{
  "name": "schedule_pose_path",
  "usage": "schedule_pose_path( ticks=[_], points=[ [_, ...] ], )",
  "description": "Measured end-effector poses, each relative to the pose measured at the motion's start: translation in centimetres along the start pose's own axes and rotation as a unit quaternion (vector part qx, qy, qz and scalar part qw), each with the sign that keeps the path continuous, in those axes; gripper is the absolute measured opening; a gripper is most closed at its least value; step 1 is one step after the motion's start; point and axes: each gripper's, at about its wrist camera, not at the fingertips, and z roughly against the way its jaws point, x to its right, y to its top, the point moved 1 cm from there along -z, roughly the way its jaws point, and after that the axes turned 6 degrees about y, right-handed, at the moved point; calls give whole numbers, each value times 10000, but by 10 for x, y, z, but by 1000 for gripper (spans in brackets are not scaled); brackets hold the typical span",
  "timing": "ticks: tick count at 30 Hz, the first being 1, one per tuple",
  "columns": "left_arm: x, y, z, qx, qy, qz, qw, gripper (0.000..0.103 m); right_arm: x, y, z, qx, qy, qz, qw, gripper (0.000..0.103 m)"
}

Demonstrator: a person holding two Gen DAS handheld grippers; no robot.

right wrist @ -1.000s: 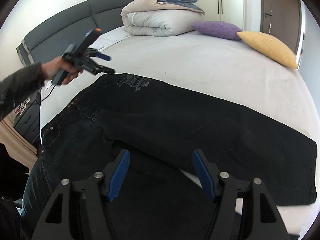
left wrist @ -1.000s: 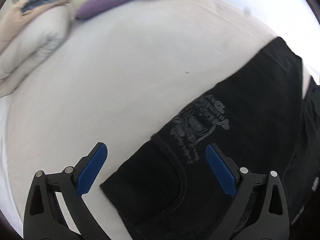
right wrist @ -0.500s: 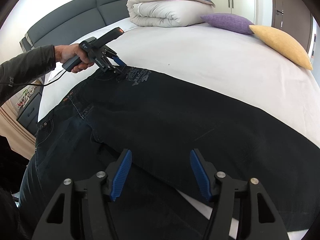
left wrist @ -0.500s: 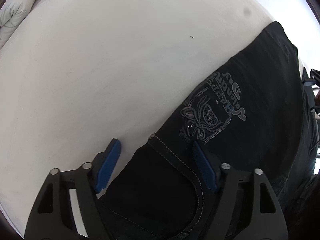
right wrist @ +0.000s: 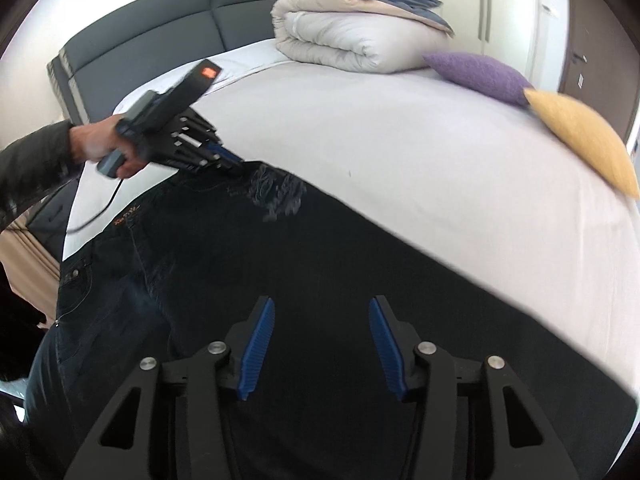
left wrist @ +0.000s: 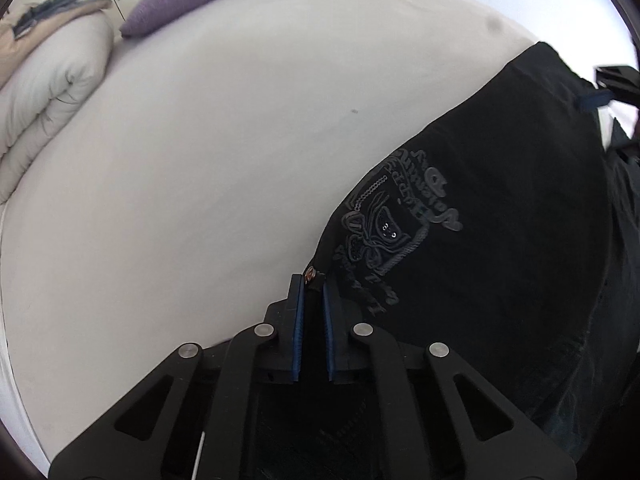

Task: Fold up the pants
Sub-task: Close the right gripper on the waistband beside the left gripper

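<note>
Left wrist view: the left tongs [left wrist: 312, 292], which a second ago gaped wide over the pants [left wrist: 500, 220], have now snapped together on the edge of the dark cloth beside the rivet [left wrist: 309, 277], just short of the grey printed emblem [left wrist: 394, 224], with a fold of fabric pinched between the blue pads [left wrist: 298, 320]. From the right wrist view you can see the same thing from across the bed [right wrist: 400, 152]: the person's hand [right wrist: 104, 148] has brought that tool down from above the waist until its tips bite the far edge of the pants. The right tongs [right wrist: 320, 344] are narrowing, the jaws closing with only dark cloth beneath them and nothing yet pressed between the pads; they have slid further along the leg than they were a moment back. The pants lie spread flat across the near side of the bed, waist toward the person, one leg running off to the right. To my eye that means the first corner is secured and the second grasp is about to follow, after which the fold can be lifted over. The rolled duvet [right wrist: 352, 36], purple cushion [right wrist: 480, 74] and yellow cushion [right wrist: 584, 136] sit well clear at the far side.
</note>
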Motion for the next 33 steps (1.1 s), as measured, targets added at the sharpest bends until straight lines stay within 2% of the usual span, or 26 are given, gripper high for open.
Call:
schedule_pose_path(
  ticks=[2,7,11,14,16,18,19,20,23,27,33],
  points=[
    [17,-12,12,229,65,60,9997,7,0,16,-10,-46,-29,121,9999,52],
    [19,-23,42,648,366,32,9972,7,-4,57,-52,-324,-269,636,9971,52],
    [28,-24,50,881,447,103,9951,7,-11,72,-90,-827,-453,1179,9885,52],
    [23,-27,47,985,483,110,9939,7,-7,81,-103,-991,-433,1268,9860,51],
    [21,-26,49,1023,491,128,9935,7,-4,87,-108,-1050,-378,1247,9859,48],
    [22,-30,53,1063,452,182,9931,7,-3,93,-115,-1174,-187,1130,9865,26],
    [26,-29,52,1069,436,195,9931,7,-3,94,-117,-1226,-130,1081,9865,21],
    [24,-28,50,1070,417,215,9931,7,-5,96,-118,-1242,-109,1077,9863,13],
    [38,-43,63,1104,425,286,9926,7,-10,97,-114,-1166,-29,961,9885,7],
    [42,-54,71,1150,454,410,9915,7,-21,98,-106,-965,-15,715,9928,6],
    [48,-62,88,1160,409,537,9909,7,-67,96,-104,-669,446,401,9960,5]
  ],
)
